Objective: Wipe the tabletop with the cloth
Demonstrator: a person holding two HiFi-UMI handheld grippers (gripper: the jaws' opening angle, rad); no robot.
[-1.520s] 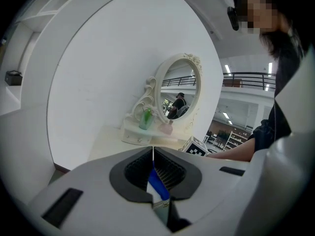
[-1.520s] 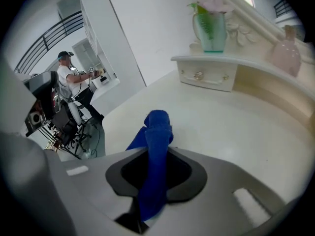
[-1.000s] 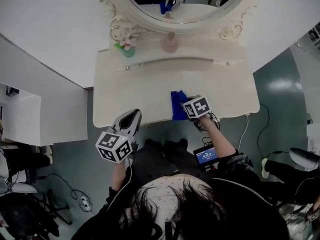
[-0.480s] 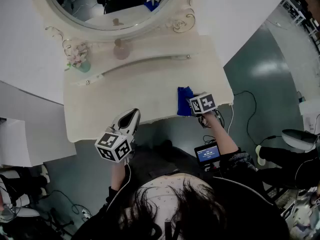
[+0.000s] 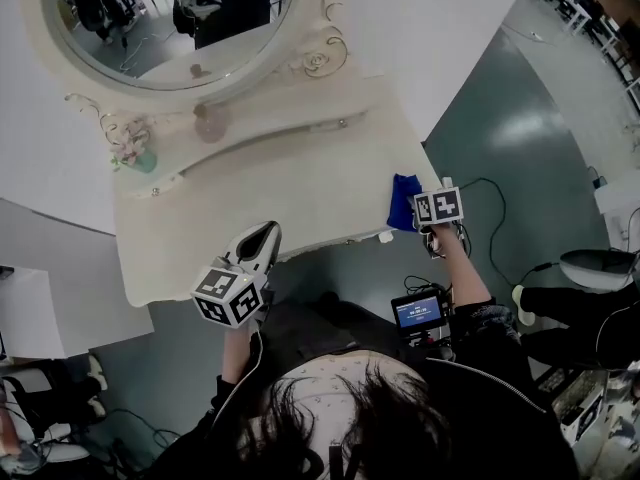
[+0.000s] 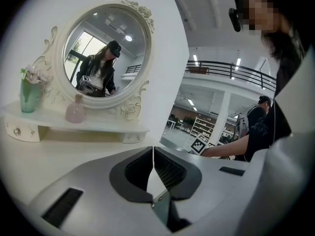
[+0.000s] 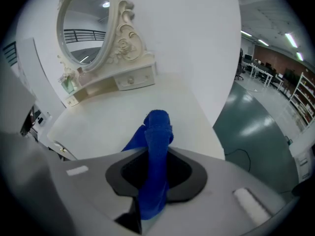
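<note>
A blue cloth [image 5: 404, 201] lies bunched on the cream tabletop [image 5: 270, 203] at its front right corner, with my right gripper [image 5: 418, 211] shut on it. In the right gripper view the cloth [image 7: 156, 151] runs up between the jaws and folds over onto the table [image 7: 118, 117]. My left gripper [image 5: 256, 245] hovers over the table's front edge near the middle, its jaws shut with nothing between them. The left gripper [image 6: 153, 166] points toward the mirror end of the table.
An oval mirror [image 5: 165, 18] in an ornate frame stands at the back, above a raised shelf [image 5: 250, 133] with small drawers. A pink bottle [image 5: 207, 123] and a green vase of flowers [image 5: 135, 154] sit on that shelf. Cables [image 5: 505, 223] trail on the floor right of the table.
My right gripper has dragged the cloth rightward along the front of the table to its right corner. The head view has swung, so the table sits tilted. The left gripper has stayed put.
</note>
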